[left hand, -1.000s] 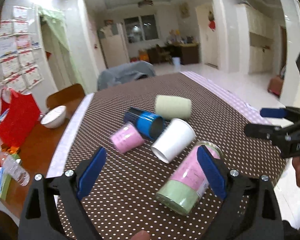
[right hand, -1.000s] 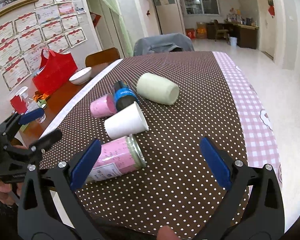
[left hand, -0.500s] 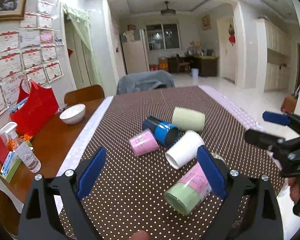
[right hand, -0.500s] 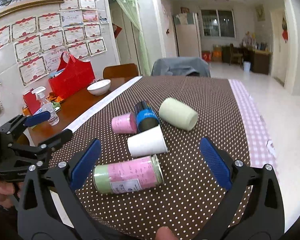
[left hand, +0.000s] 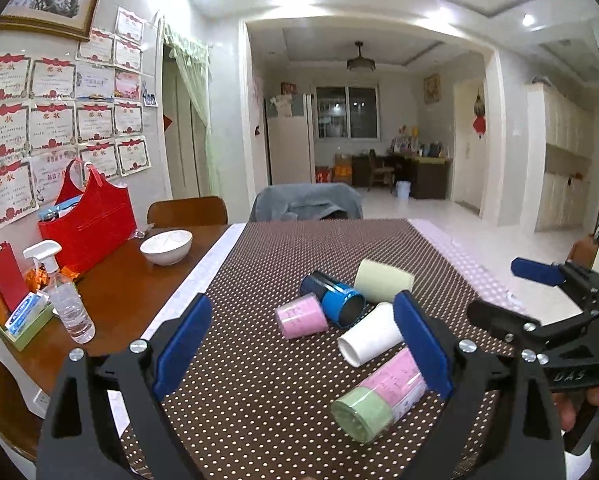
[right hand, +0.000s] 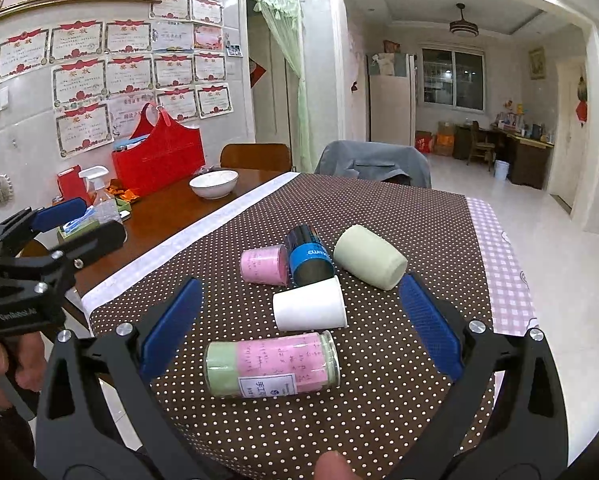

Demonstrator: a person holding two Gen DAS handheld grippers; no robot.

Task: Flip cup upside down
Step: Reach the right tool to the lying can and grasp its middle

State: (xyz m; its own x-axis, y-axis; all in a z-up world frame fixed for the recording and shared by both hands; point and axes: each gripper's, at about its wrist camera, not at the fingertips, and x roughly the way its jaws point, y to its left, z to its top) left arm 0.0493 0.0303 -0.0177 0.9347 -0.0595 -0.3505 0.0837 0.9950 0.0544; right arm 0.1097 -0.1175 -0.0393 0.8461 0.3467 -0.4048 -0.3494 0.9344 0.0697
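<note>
Both my grippers are spread wide with nothing in them, the left gripper (left hand: 303, 336) and right gripper (right hand: 299, 326) hanging over the near edge of the polka-dot tablecloth (right hand: 399, 208). Closest to me is a pink-and-green jar (right hand: 271, 364) on its side, then the white cup (right hand: 309, 309) lying sideways just behind it. Past that are a pink cup (right hand: 264, 264), a blue can (right hand: 309, 256) and a pale green cup (right hand: 369, 258), all tipped over and bunched together.

Five cups lying on dotted tablecloth (left hand: 259, 360), left gripper (left hand: 299, 344) fingers (left hand: 183, 340) spread
</note>
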